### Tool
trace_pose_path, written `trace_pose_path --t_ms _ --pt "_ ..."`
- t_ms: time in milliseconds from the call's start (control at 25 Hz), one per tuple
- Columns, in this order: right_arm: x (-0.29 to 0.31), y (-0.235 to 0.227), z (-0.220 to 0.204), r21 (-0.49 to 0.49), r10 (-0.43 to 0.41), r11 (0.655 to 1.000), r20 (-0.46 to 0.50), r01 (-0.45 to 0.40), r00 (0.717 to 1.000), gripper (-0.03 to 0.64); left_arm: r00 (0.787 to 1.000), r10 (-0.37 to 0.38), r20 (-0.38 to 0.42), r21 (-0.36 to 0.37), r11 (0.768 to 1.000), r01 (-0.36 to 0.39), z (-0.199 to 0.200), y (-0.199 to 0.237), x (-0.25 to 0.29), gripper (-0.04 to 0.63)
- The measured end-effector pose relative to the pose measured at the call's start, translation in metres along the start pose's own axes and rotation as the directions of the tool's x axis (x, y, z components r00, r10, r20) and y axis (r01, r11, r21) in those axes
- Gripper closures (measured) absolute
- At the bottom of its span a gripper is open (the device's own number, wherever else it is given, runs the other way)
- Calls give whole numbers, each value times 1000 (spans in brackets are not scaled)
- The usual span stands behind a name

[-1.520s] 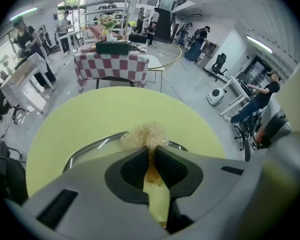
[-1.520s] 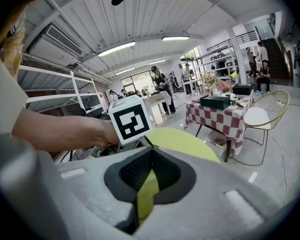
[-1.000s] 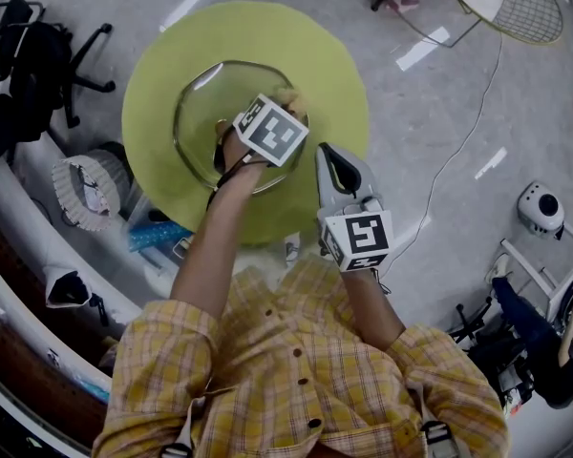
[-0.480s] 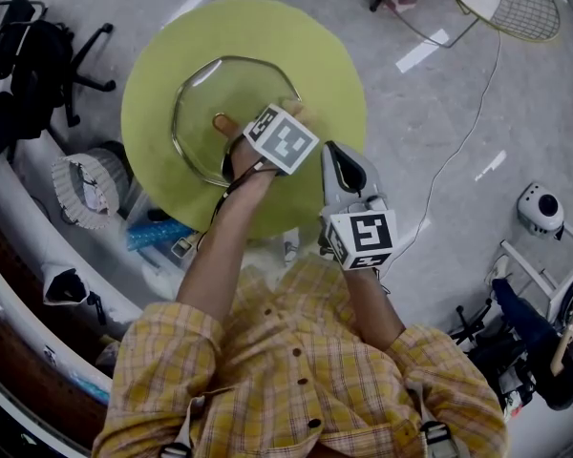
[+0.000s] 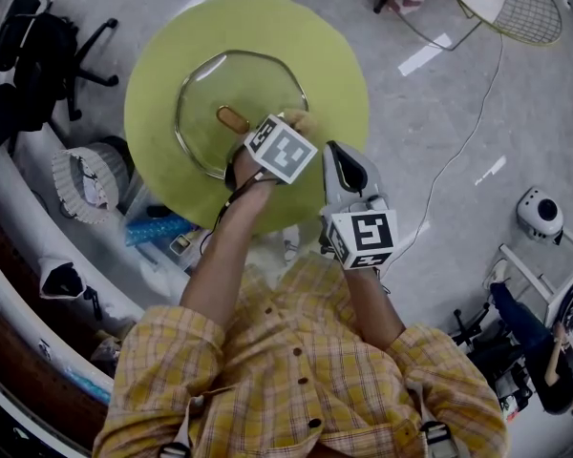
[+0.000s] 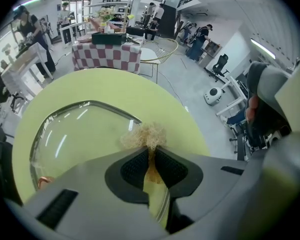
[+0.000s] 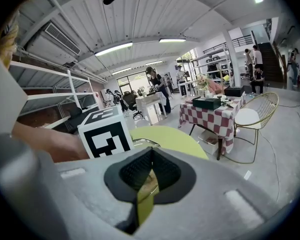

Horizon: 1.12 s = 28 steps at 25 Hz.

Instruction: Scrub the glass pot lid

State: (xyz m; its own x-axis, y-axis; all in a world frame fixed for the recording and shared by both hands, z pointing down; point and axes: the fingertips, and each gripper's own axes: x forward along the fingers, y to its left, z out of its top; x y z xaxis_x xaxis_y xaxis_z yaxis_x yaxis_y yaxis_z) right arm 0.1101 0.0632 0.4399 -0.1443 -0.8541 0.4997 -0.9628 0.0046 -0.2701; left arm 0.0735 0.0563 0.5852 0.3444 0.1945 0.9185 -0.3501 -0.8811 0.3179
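Note:
The glass pot lid (image 5: 239, 103) lies on a round yellow-green table (image 5: 334, 55), its brown knob (image 5: 232, 119) showing near the middle. My left gripper (image 5: 301, 122) is shut on a beige fibrous scrubber (image 6: 146, 135), which rests at the lid's right rim (image 6: 115, 115). The left gripper view shows the lid (image 6: 75, 134) stretching away to the left of the left gripper (image 6: 150, 151). My right gripper (image 5: 336, 153) hangs over the table's near right edge, shut and holding nothing. In the right gripper view, past the right gripper (image 7: 150, 166), the left gripper's marker cube (image 7: 107, 134) stands in front of the table (image 7: 167, 136).
A black office chair (image 5: 38, 55) stands left of the table. A white basket (image 5: 86, 187) and a blue item (image 5: 158, 230) sit on the floor at its near left. A white cable (image 5: 458, 151) crosses the floor on the right, and a wire chair (image 5: 530, 12) stands at the far right.
My left gripper has slid with the scrubber from over the lid's middle to its right, near rim, uncovering the knob. The right gripper has barely moved.

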Motion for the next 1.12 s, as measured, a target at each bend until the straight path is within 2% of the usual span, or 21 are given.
trace_pose_path --t_ms 440,1120 --pt "-4 16 -3 -14 17 1000 -1 -17 1000 620 999 24 28 -22 999 -23 -22 -1 -8 548" --pt "-1 44 -2 -40 53 998 -7 -53 999 620 989 123 85 -82 990 -116 -47 27 -33 548"
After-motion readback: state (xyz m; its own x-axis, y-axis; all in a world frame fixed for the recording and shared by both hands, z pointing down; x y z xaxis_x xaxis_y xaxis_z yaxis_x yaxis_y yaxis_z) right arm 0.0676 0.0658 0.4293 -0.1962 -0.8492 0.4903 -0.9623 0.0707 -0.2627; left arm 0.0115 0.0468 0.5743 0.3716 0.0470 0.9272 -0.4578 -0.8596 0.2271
